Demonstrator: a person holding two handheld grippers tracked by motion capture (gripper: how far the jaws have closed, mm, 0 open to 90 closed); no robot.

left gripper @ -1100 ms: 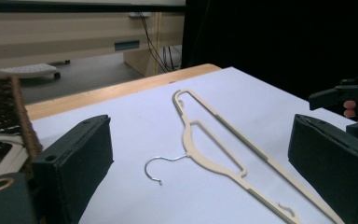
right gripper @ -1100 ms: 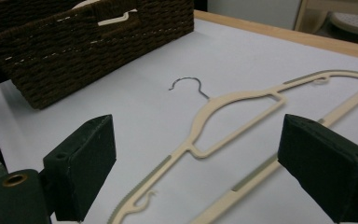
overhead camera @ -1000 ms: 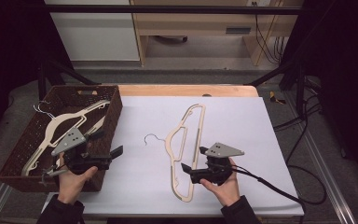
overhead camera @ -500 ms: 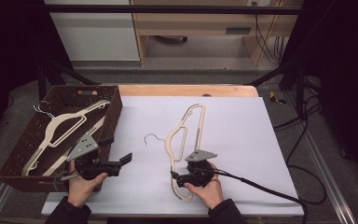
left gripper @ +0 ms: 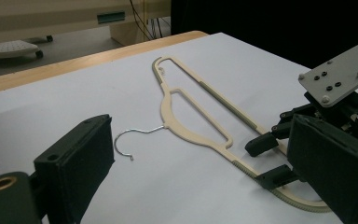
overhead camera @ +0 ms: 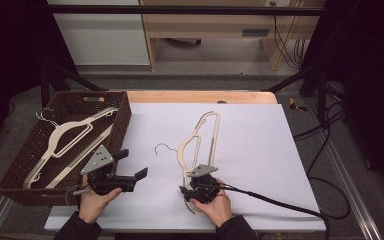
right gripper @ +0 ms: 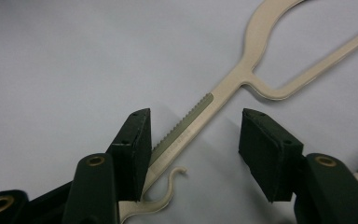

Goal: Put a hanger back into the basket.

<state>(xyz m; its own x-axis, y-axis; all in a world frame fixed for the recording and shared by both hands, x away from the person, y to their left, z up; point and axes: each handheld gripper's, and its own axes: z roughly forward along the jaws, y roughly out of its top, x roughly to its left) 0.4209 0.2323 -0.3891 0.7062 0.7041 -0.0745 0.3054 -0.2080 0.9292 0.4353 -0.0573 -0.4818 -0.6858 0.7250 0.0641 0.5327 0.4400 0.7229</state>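
Observation:
A cream plastic hanger (overhead camera: pixel 200 134) with a wire hook (overhead camera: pixel 162 148) lies flat on the white sheet. My right gripper (overhead camera: pixel 185 184) is open at the hanger's near end. In the right gripper view its jaws (right gripper: pixel 193 149) straddle the ribbed arm of the hanger (right gripper: pixel 200 114), and the left pad (right gripper: pixel 135 140) is almost against it. My left gripper (overhead camera: pixel 132 164) is open and holds nothing, just right of the basket's near corner. Its view looks across the hanger (left gripper: pixel 191 135) toward the right gripper (left gripper: pixel 268 158).
A dark wicker basket (overhead camera: pixel 10 170) stands at the table's left and holds more cream hangers (overhead camera: pixel 70 135). The sheet's far and right parts are bare. A black cable (overhead camera: pixel 280 200) trails right from the right gripper. A wooden table edge (overhead camera: pixel 200 96) runs along the back.
My left gripper has moved right, from over the basket to the sheet. My right gripper has shifted left and nearer to the person, down onto the hanger's near end.

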